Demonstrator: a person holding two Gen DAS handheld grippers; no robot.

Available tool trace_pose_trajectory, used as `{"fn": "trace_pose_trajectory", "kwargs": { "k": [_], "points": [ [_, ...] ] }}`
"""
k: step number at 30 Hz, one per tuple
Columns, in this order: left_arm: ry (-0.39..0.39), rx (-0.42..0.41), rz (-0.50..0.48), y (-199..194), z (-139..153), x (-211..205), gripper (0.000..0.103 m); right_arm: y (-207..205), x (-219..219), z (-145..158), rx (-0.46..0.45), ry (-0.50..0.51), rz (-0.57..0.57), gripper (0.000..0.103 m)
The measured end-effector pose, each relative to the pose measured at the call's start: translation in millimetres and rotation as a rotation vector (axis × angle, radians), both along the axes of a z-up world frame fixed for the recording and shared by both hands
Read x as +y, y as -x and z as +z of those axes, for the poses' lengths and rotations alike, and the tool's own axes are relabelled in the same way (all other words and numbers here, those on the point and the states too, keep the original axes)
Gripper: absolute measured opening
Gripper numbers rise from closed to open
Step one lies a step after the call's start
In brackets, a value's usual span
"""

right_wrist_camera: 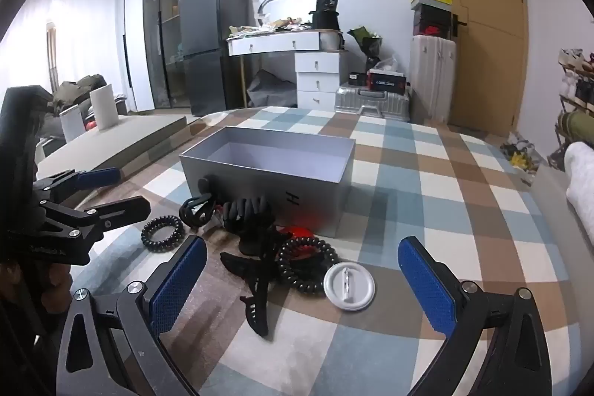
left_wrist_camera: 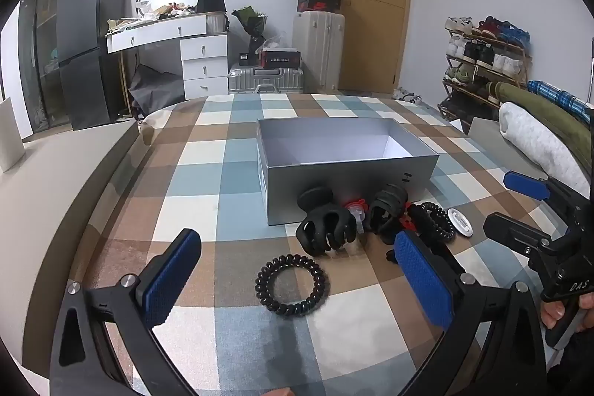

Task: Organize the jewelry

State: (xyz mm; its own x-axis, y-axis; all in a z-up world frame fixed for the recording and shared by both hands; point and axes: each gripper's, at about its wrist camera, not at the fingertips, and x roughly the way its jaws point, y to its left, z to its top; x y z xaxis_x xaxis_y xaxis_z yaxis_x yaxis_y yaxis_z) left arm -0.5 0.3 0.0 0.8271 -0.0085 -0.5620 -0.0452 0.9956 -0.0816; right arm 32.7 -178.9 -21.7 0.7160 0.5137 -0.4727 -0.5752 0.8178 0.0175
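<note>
The left gripper hangs with its blue-padded jaws spread wide and nothing between the pads; a black spiral hair tie lies on the checked tablecloth in the gap in front of them, untouched. The right gripper is likewise released and holds nothing; ahead of its jaws lie a second black spiral hair tie, a round white pin-back badge just beside it, and a flat black hair clip. Beyond these, a black claw clip and another dark claw clip sit against the front wall of an open grey box, which looks empty from here, with a small red piece among them.
</note>
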Motion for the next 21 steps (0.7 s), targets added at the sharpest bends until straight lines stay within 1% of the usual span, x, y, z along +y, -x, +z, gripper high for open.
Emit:
{"fn": "trace_pose_trajectory", "kwargs": {
  "k": [1, 2, 11, 21],
  "points": [
    [-0.001, -0.001, -0.001, 0.3, 0.1, 0.0, 0.102, -1.0, -1.5, 0.0, 0.000, -0.002, 0.001, 0.103],
    [0.000, 0.007, -0.001, -0.4, -0.1, 0.0, 0.102, -0.1, 0.0, -0.2, -0.016, 0.024, -0.003, 0.103],
    [0.011, 0.006, 0.003, -1.0, -1.4, 9.7, 0.102, 1.6, -0.2, -2.2, -0.011, 0.014, -0.008, 0.103],
    [0.005, 0.007, 0.007, -0.3, -0.2, 3.2, 0.102, -2.0, -1.2, -1.9, 0.002, 0.017, -0.006, 0.103]
  ]
}}
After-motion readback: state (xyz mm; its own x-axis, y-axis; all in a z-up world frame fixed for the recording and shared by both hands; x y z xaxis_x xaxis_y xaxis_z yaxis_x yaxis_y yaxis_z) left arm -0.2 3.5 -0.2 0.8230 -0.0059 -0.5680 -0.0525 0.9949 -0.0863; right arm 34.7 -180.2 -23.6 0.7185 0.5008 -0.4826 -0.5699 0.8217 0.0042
